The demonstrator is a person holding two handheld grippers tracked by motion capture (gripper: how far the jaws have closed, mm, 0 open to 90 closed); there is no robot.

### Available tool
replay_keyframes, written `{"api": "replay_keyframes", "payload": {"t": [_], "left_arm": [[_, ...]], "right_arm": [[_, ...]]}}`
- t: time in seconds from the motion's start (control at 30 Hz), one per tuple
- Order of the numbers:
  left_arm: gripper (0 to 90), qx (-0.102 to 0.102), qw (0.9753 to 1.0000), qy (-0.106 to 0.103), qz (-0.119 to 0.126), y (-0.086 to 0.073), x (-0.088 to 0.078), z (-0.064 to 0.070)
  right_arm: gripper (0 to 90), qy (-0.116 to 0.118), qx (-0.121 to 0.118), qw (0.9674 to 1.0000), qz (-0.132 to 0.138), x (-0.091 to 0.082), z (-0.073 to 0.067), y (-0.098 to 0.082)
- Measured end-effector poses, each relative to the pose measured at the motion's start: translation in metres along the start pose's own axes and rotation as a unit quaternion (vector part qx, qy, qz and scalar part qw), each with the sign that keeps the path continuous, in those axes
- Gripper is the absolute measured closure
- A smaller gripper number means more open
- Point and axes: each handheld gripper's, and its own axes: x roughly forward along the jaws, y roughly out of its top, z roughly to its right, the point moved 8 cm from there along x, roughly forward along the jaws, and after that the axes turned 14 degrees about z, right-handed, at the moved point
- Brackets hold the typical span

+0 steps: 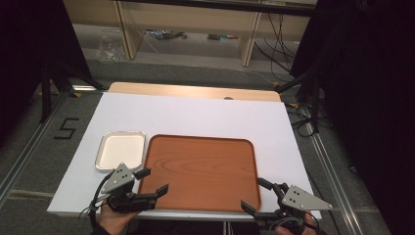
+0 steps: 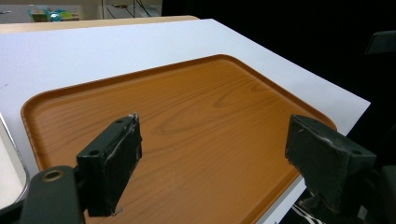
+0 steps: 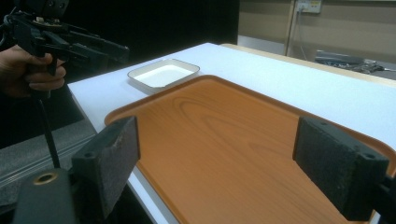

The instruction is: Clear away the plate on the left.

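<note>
A brown wood-grain tray [image 1: 200, 169] lies empty at the front middle of the white table. Just left of it sits a small white square dish [image 1: 121, 149] with a metal rim, also empty. My left gripper [image 1: 155, 180] hangs open over the tray's near left corner, and in its own view its jaws frame the bare tray [image 2: 196, 93]. My right gripper [image 1: 253, 194] is open at the tray's near right corner, pointing across the tray [image 3: 224, 102] toward the dish [image 3: 163, 74]. Nothing is between either pair of jaws.
The white table top [image 1: 195, 112] has a wooden strip along its far edge. A black "5" mark [image 1: 66, 128] is on the floor to the left. Shelving and cables stand beyond the table, with dark curtains on both sides.
</note>
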Motion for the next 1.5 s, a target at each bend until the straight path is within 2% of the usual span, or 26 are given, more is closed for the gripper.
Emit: {"api": "replay_keyframes", "payload": {"t": [0.07,0.13,0.27,0.33,0.37,0.4,0.43,0.5,0.6,0.63,0.7,0.83,0.9,0.97,1.0,1.03,1.13,1.17,1.2,1.23,1.27,1.37,1.4,1.43,1.47,1.5], "left_arm": [[18.3,-0.001,1.0000,-0.002,0.000,0.000,0.001,0.000],[18.3,-0.010,0.9999,0.003,-0.001,-0.001,0.000,0.000],[18.5,-0.009,1.0000,0.002,-0.002,-0.001,0.001,0.000],[18.6,-0.009,0.9999,0.003,-0.003,-0.001,0.001,0.000],[18.6,-0.002,1.0000,-0.002,-0.004,-0.001,0.001,-0.001],[18.6,-0.002,1.0000,-0.002,-0.004,-0.001,0.001,-0.001],[18.7,-0.001,1.0000,0.000,-0.006,-0.001,0.001,-0.002],[18.7,-0.005,1.0000,0.003,-0.005,-0.001,0.001,-0.004],[19.0,-0.007,0.9999,0.004,-0.013,-0.004,0.003,-0.008],[19.2,-0.017,0.9997,0.013,-0.013,-0.005,0.004,-0.009],[19.2,-0.013,0.9997,0.010,-0.017,-0.006,0.005,-0.012],[19.4,-0.019,0.9996,0.014,-0.015,-0.006,0.006,-0.013],[19.4,-0.017,0.9995,0.018,-0.018,-0.007,0.007,-0.015],[19.5,-0.017,0.9994,0.023,-0.020,-0.007,0.008,-0.017],[19.6,-0.011,0.9995,0.018,-0.022,-0.007,0.008,-0.019],[19.7,-0.011,0.9995,0.022,-0.022,-0.007,0.008,-0.021],[19.9,-0.013,0.9993,0.030,-0.020,-0.007,0.008,-0.025],[19.9,-0.016,0.9992,0.033,-0.018,-0.007,0.008,-0.026],[19.9,-0.022,0.9989,0.037,-0.020,-0.008,0.008,-0.027],[19.9,-0.022,0.9988,0.039,-0.021,-0.008,0.008,-0.028],[19.9,-0.014,0.9989,0.037,-0.023,-0.009,0.009,-0.030],[19.9,-0.014,0.9984,0.047,-0.029,-0.012,0.009,-0.035],[20.0,-0.006,0.9983,0.049,-0.032,-0.012,0.009,-0.037],[20.1,-0.010,0.9978,0.059,-0.030,-0.013,0.009,-0.039],[20.4,-0.002,0.9978,0.058,-0.031,-0.013,0.008,-0.041],[20.6,0.005,0.9974,0.064,-0.032,-0.013,0.008,-0.045]], "right_arm": [[15.9,0.002,0.001,1.0000,-0.002,0.000,0.000,0.000],[15.9,0.007,0.017,0.9998,-0.007,-0.001,-0.003,-0.001],[15.8,0.011,0.011,0.9999,-0.003,0.000,-0.003,-0.001],[15.8,0.001,-0.003,1.0000,0.000,0.000,0.000,0.000],[15.8,0.001,-0.002,1.0000,0.000,0.000,0.000,0.000],[15.9,0.003,0.000,1.0000,-0.001,0.000,0.000,0.000],[15.9,0.007,0.018,0.9998,-0.008,-0.001,-0.003,-0.001],[15.8,0.003,0.000,1.0000,-0.001,0.000,0.000,0.000],[15.8,0.005,-0.002,1.0000,0.008,0.002,0.000,0.000],[15.8,0.003,0.004,1.0000,0.005,0.001,0.000,0.000],[15.9,0.001,0.017,0.9999,0.000,0.000,-0.002,-0.001],[15.9,0.006,0.019,0.9998,0.004,0.001,-0.003,-0.001],[15.9,0.001,0.006,1.0000,0.003,0.000,0.000,0.000],[15.9,0.012,0.000,0.9999,0.002,0.000,0.001,0.000],[15.9,0.013,0.016,0.9998,-0.005,0.000,-0.001,-0.001],[15.9,0.016,0.005,0.9998,0.007,0.002,0.000,0.000],[15.9,0.017,0.009,0.9998,0.005,0.001,0.000,0.000],[15.8,0.012,0.014,0.9998,-0.006,0.000,0.000,-0.002],[15.8,0.011,0.002,0.9999,0.001,0.000,0.002,-0.001],[15.8,0.009,0.014,0.9998,-0.007,-0.001,0.001,-0.002],[15.8,0.012,0.026,0.9996,-0.008,-0.001,-0.001,-0.002],[15.8,0.009,0.018,0.9997,-0.009,-0.001,0.000,-0.002],[15.8,0.001,0.003,1.0000,0.001,0.000,0.003,-0.001],[15.8,0.006,0.037,0.9993,-0.003,-0.001,-0.003,-0.002],[15.8,0.009,0.022,0.9997,0.002,0.000,-0.001,-0.001],[15.9,0.007,0.029,0.9996,-0.001,0.000,-0.002,-0.001]]}}
